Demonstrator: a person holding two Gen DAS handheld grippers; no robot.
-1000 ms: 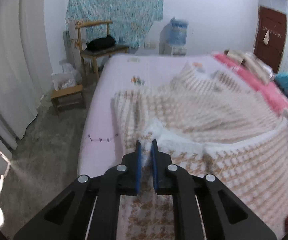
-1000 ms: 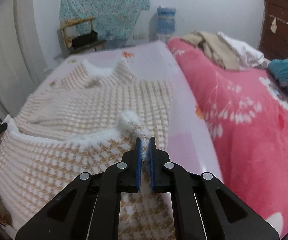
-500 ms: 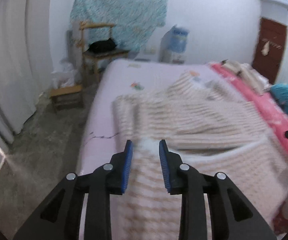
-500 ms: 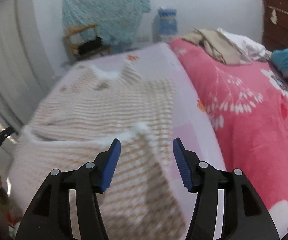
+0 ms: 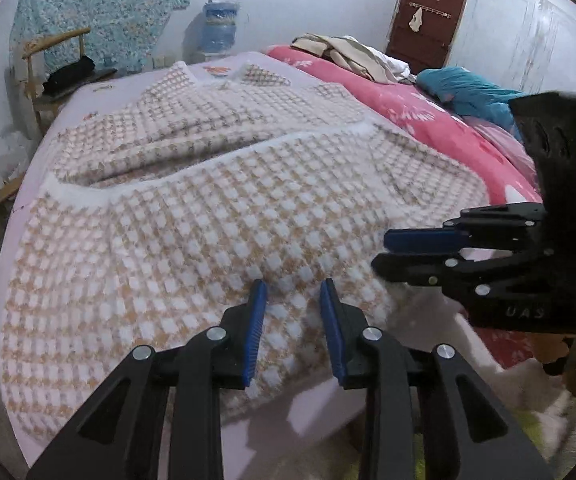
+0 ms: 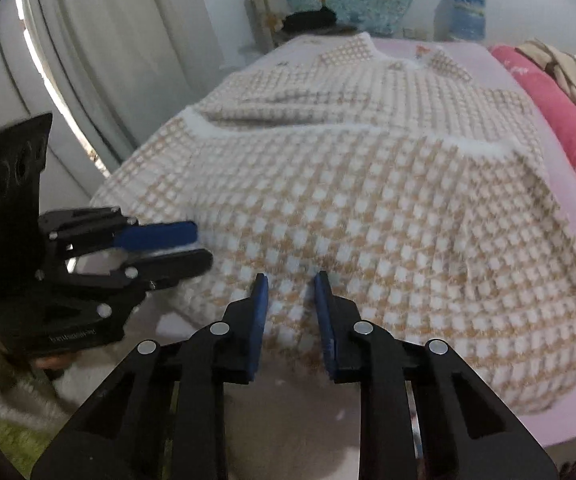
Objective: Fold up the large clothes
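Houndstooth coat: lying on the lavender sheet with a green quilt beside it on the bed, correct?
Not quite. The quilt beside the houndstooth coat is pink with white flowers, not green, as the left wrist view shows. The coat does lie on the lavender sheet.

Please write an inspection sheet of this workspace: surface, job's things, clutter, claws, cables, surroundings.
Surface: lilac bed sheet.
Job's things: checked fleece garment, bottom part folded up over the body.
Clutter: clothes pile and teal item on pink blanket.
Claws: left claw opening, right claw closing; both over the garment's near edge, nothing gripped.
Cables: nothing seen.
Surroundings: wooden chair, water jug, brown door, curtain.
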